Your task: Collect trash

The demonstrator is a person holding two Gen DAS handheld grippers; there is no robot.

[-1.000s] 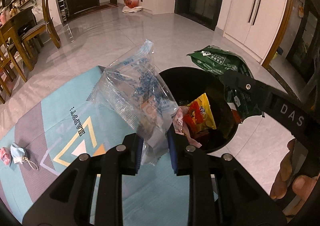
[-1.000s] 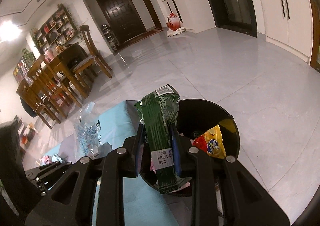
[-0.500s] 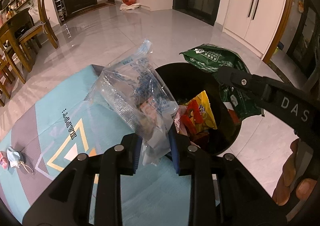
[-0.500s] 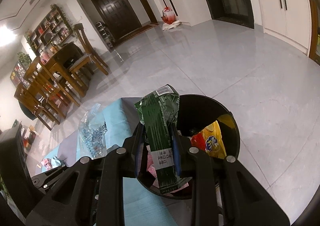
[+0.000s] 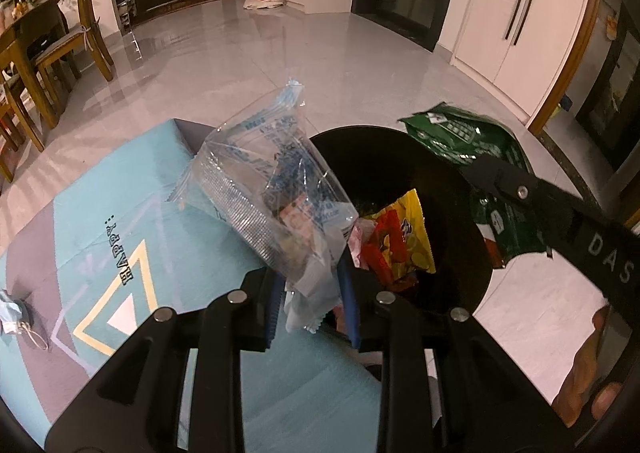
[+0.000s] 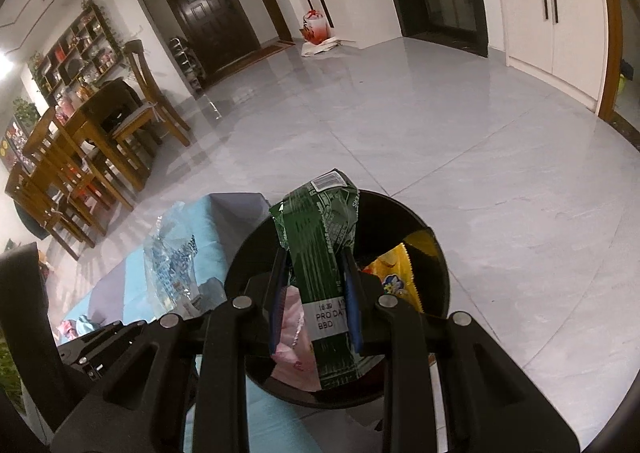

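My left gripper [image 5: 310,305] is shut on the lower end of a clear plastic bag [image 5: 272,189] with blue print, which stands up over the near left rim of the round black bin [image 5: 372,157]. In the right wrist view that bag [image 6: 170,265] hangs just left of the bin [image 6: 400,213]. My right gripper [image 6: 316,293] is shut on a green snack wrapper [image 6: 320,237], held above the bin's opening; the same wrapper [image 5: 468,137] shows over the bin's far right rim. A yellow and red packet [image 5: 408,237] and a pink wrapper [image 6: 296,317] lie inside.
The bin stands at the edge of a teal and grey mat [image 5: 120,213] on a glossy tiled floor. A crumpled face mask [image 5: 12,313] lies on the mat's left side. Wooden chairs and a table [image 6: 80,133] stand at far left. A hand [image 5: 592,373] grips the right tool.
My left gripper has sunk a little and come nearer the bin with the clear bag in it. The right gripper holds the green wrapper in nearly the same place.
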